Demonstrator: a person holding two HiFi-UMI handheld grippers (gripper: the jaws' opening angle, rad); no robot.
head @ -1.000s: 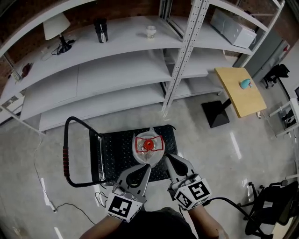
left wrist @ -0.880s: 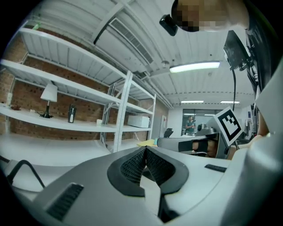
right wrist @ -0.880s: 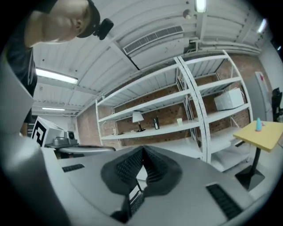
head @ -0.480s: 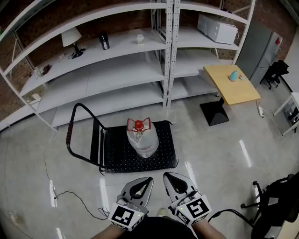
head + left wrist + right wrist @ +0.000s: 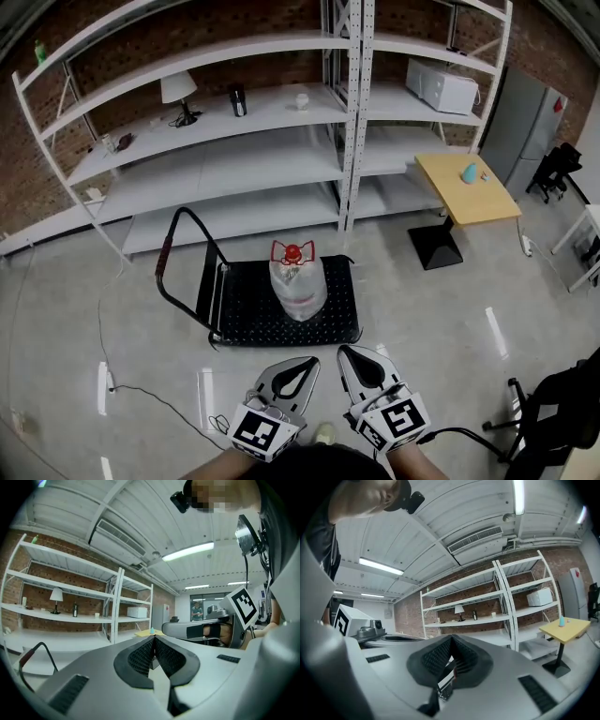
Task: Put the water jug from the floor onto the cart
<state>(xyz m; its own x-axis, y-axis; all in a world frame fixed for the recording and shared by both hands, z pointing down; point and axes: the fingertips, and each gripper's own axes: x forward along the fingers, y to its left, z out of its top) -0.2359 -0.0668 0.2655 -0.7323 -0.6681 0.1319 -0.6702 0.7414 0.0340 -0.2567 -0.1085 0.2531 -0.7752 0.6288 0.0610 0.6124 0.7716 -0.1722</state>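
Jug [image 5: 298, 289] is seen upright on cart [image 5: 251, 321], well apart from left gripper [image 5: 308, 361] and right gripper [image 5: 345, 351], both closed on nothing; placing is judged done, no further move needed.

Ahead of you the cart [image 5: 246, 316] stands on the glossy floor [image 5: 441, 330] — the water jug [image 5: 298, 287] sits upright on its black deck.

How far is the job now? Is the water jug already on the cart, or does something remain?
Done: the water jug stands upright on the black deck of the cart. In hand: nothing; the left gripper and the right gripper hang short of the cart, apart from the jug, jaws together and empty. Left: nothing that these views show.
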